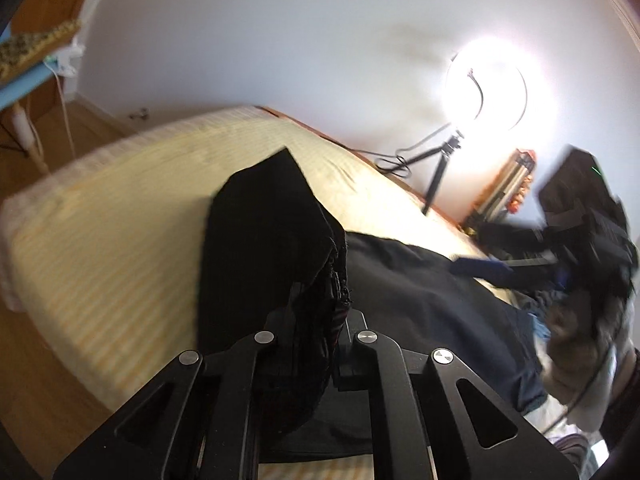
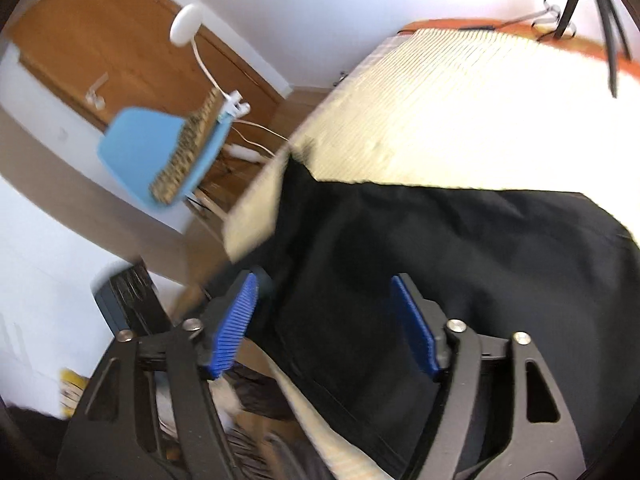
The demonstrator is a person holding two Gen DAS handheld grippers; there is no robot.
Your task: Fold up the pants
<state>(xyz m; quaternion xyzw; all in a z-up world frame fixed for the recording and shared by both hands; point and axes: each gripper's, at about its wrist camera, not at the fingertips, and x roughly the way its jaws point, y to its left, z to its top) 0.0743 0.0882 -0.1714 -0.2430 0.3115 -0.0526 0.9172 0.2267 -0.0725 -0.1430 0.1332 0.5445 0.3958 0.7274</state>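
Black pants [image 1: 280, 232] lie on a bed with a pale yellow striped cover [image 1: 100, 240]. My left gripper [image 1: 316, 320] is shut on a bunched edge of the pants and holds it lifted, so a dark flap stands up in front of the camera. In the right wrist view the pants [image 2: 460, 260] spread flat across the bed [image 2: 460, 100]. My right gripper [image 2: 324, 320] is open just above the fabric, and its blue pads [image 2: 236, 320] stand wide apart with nothing between them. It also shows at the right of the left wrist view [image 1: 576, 240], blurred.
A lit ring light on a tripod [image 1: 484, 84] stands behind the bed by the white wall. A blue chair [image 2: 160, 148] with a patterned cushion and a wooden door [image 2: 100, 40] are to the left. A heap of other clothes [image 1: 568, 340] lies at the right.
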